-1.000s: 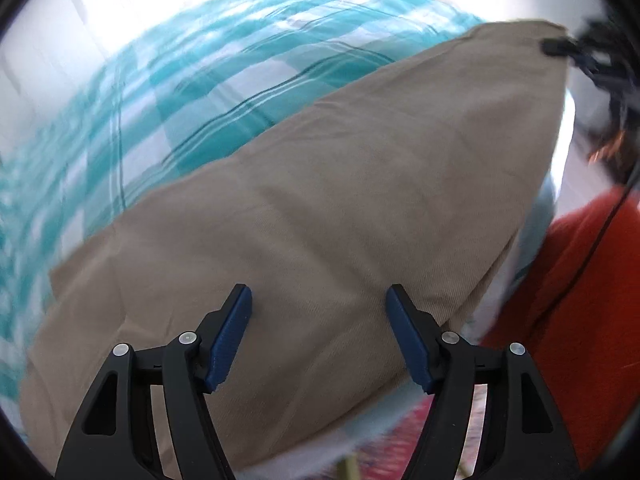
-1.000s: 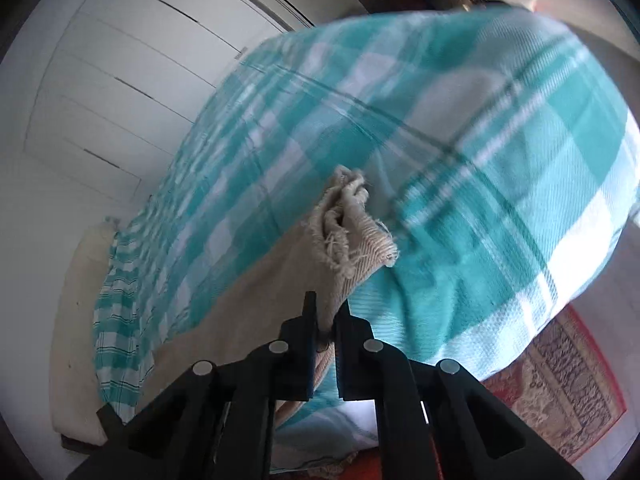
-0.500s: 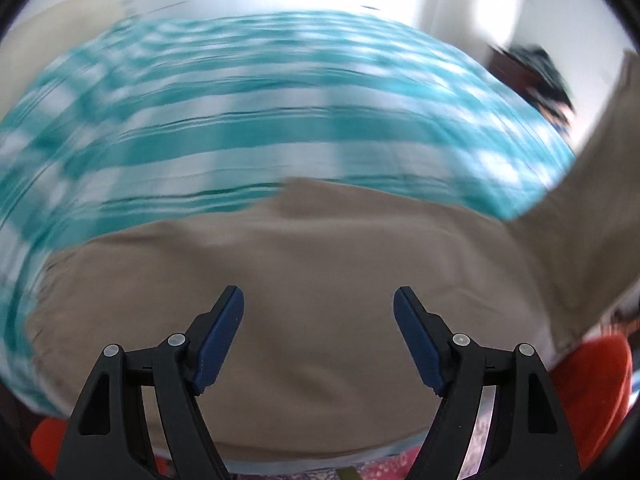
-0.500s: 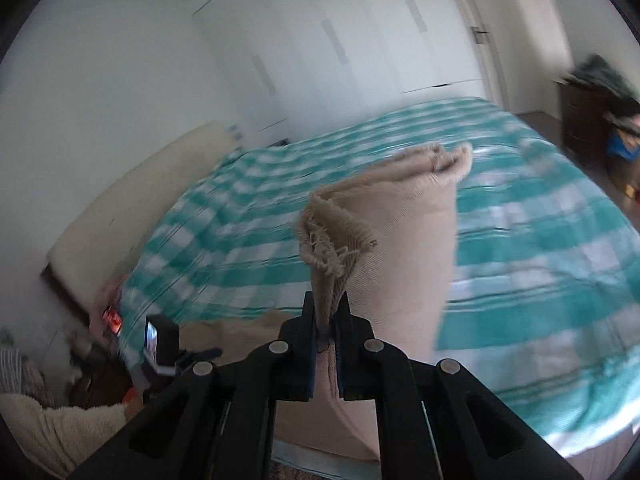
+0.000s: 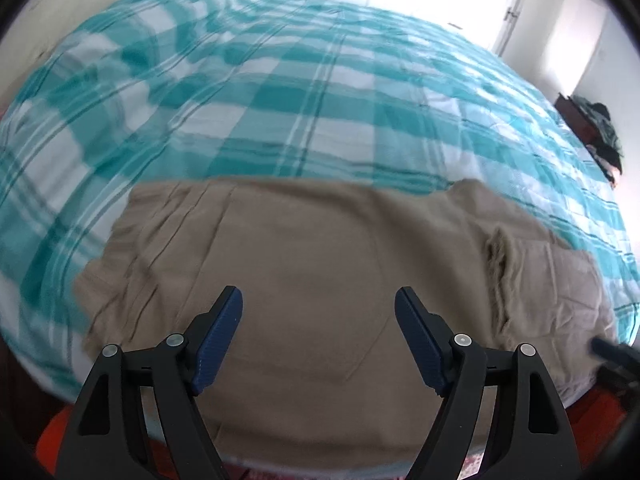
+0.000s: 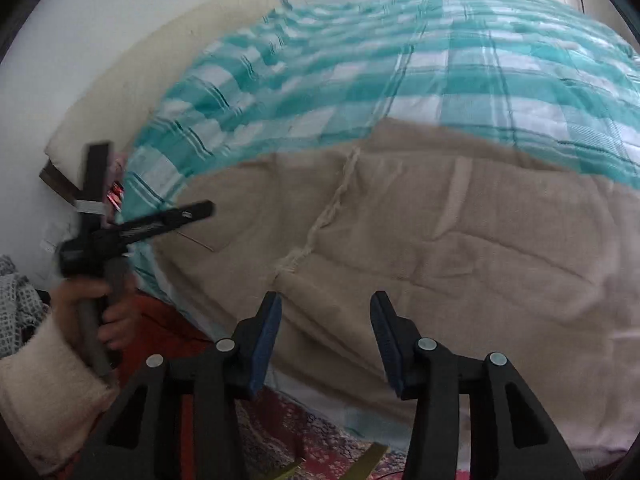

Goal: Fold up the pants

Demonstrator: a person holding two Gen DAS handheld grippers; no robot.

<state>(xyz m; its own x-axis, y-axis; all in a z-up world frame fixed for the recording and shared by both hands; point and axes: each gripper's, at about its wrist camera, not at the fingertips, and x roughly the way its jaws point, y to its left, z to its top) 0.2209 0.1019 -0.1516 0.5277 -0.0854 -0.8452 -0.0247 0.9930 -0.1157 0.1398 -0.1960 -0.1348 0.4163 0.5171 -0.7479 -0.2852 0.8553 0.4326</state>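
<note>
Beige pants (image 5: 320, 264) flat, both grippers empty

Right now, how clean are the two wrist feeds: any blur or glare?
Left wrist view: pants fairly sharp, bedspread smeared at left, white glare at the top right wall. Right wrist view: motion blur across the bedspread and the left gripper; strong fisheye bending in both.

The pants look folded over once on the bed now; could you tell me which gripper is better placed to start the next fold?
Probably the right gripper: it is open directly before the frayed hem lying across the pants. The left gripper, also open, faces plain mid-fabric with no edge between its fingers.
</note>
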